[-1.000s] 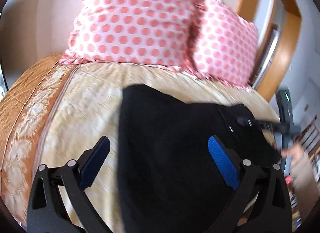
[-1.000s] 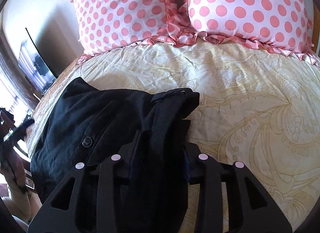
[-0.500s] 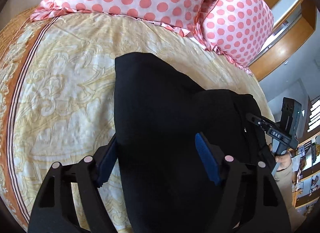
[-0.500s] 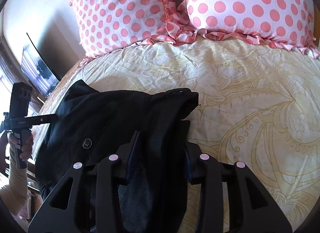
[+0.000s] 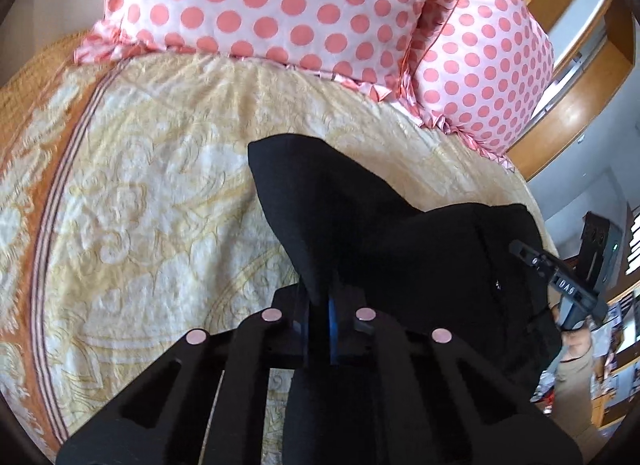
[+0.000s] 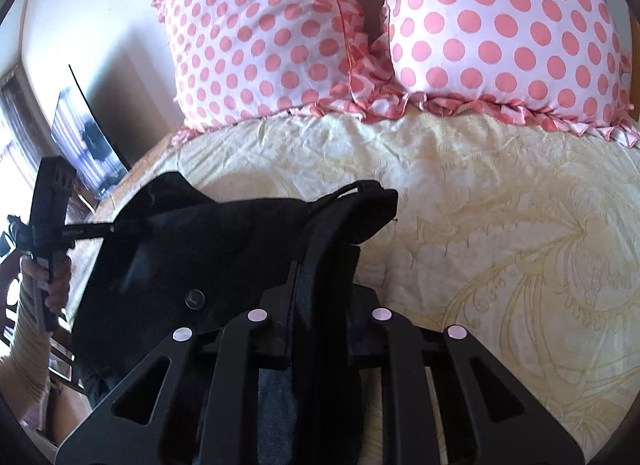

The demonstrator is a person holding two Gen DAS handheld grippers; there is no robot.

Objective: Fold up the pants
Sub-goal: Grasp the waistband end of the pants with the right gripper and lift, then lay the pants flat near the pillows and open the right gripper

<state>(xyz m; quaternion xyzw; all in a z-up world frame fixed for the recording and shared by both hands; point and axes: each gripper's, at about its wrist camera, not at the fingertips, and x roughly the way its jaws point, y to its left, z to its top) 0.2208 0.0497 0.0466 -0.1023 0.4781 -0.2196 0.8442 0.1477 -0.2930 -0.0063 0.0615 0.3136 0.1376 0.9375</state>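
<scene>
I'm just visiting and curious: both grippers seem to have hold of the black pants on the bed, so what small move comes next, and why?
Probably lift both ends together. The left gripper and right gripper are each shut on the pants, which sag bunched over the bedspread.

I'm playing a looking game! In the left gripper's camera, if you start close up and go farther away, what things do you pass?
Left gripper, shut on the black pants → yellow patterned bedspread → pink polka-dot pillows.
</scene>
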